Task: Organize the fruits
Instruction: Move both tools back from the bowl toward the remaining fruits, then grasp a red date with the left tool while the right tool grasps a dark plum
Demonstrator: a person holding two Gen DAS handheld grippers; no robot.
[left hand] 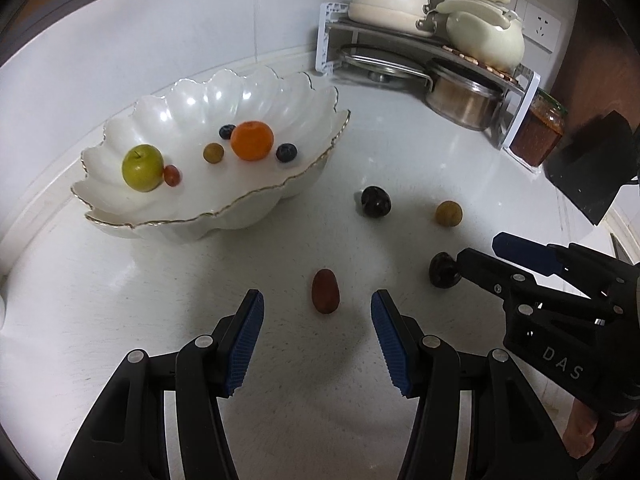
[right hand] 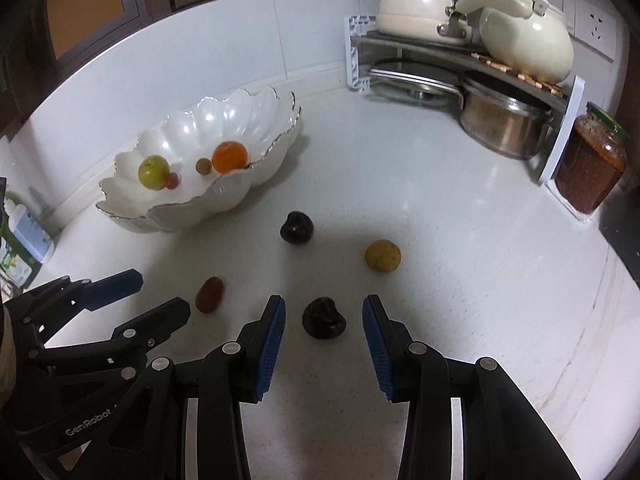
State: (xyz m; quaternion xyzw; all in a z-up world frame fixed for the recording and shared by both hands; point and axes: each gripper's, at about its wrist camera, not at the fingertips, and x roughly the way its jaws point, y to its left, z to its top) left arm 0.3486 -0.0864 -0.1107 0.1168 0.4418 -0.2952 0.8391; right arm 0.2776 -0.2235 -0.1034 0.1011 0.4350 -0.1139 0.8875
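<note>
A white scalloped bowl (left hand: pixel 256 208) holds a green apple (left hand: pixel 142 167), an orange (left hand: pixel 252 140), two blueberries and two small fruits. On the counter lie a reddish-brown date (left hand: pixel 325 291), a dark plum (left hand: pixel 375 201), a tan round fruit (left hand: pixel 449 213) and a dark wrinkled fruit (right hand: pixel 323 317). My left gripper (left hand: pixel 317 304) is open, its fingers on either side of the date. My right gripper (right hand: pixel 324 312) is open, its fingers on either side of the dark wrinkled fruit. Each gripper shows in the other's view.
A rack (left hand: pixel 400 36) with pots, lids and a cream kettle stands at the back right corner. A jar of red sauce (right hand: pixel 588 168) stands beside it. A bottle (right hand: pixel 24 232) stands at the far left. The wall runs behind the bowl.
</note>
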